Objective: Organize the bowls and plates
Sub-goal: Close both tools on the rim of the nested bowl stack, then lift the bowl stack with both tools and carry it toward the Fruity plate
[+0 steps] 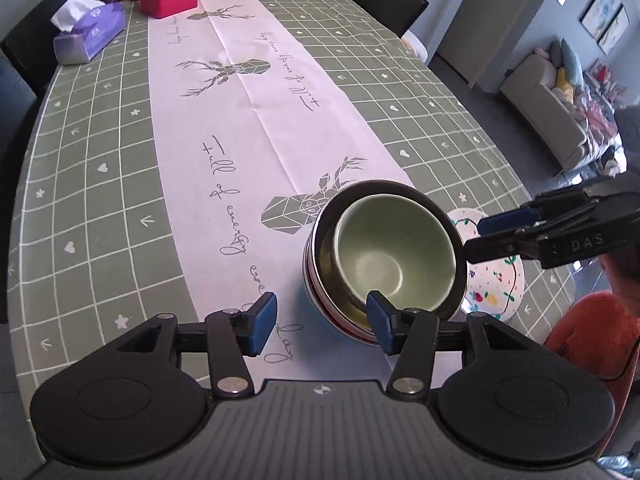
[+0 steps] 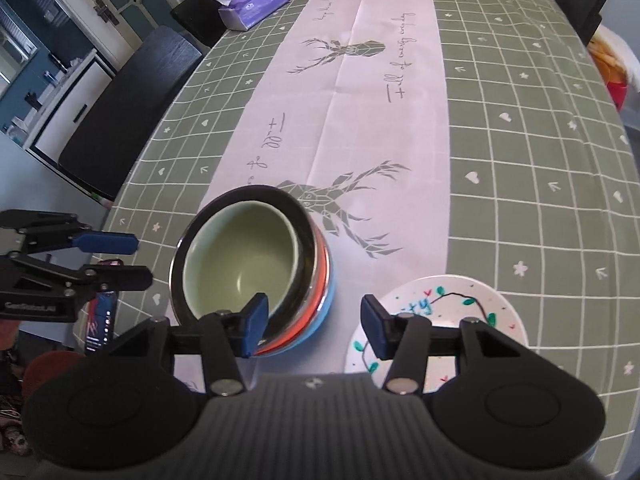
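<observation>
We see the bowl stack (image 2: 256, 268) on the counter (image 2: 520, 140), with the painted plate (image 2: 440, 312) just beside it on its right. The right tool (image 2: 312, 326) sits nearer the plate, its jaws half wide and empty; the left tool (image 1: 322, 322) also gapes, empty. We count one plate and roughly four nested bowls, green bowl (image 1: 394, 256) innermost.

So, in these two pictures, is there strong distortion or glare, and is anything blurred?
Left wrist view: the tablecloth grid bows outward, the corners are dark, and the green bowl is sharp. Right wrist view: same bending; the metal bowl's rim shines, and the painted plate looks clear.
</observation>
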Demonstrator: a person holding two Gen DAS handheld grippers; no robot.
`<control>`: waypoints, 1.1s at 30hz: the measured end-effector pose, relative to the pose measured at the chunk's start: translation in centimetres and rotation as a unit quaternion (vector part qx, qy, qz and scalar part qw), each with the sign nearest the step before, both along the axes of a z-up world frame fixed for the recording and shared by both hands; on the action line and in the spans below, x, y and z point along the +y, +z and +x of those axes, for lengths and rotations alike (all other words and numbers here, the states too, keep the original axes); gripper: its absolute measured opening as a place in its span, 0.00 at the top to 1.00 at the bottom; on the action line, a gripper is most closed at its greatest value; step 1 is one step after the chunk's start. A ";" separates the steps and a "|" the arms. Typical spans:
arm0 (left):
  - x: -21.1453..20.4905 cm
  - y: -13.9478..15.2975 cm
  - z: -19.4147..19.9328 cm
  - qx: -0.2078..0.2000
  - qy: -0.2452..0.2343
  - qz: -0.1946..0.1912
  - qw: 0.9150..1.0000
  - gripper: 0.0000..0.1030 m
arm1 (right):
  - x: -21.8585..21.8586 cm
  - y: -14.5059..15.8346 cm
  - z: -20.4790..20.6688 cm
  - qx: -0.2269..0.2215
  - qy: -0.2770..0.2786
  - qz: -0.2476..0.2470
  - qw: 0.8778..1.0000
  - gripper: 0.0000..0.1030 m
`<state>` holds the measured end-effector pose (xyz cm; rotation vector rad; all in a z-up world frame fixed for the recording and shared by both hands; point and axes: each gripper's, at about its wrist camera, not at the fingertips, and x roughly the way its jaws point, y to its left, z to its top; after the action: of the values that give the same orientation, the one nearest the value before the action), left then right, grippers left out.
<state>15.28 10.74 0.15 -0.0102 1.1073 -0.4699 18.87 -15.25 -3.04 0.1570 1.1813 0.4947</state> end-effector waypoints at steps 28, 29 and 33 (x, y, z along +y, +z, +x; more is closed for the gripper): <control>-1.5 -5.3 5.9 0.154 -0.002 -0.017 0.988 0.33 | 3.3 -4.1 3.9 0.095 -0.011 -0.026 0.995 0.44; -1.6 -5.5 6.0 0.158 -0.005 -0.015 0.987 0.33 | 3.3 -4.2 3.9 0.097 -0.008 -0.030 0.995 0.46; -2.2 -6.2 6.3 0.168 -0.014 -0.011 0.986 0.35 | 3.6 -4.7 4.1 0.104 -0.003 -0.041 0.994 0.53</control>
<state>21.61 8.57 -6.03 -0.0957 1.4343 -0.5172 22.93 -11.65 -7.71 0.1436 1.4020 0.4318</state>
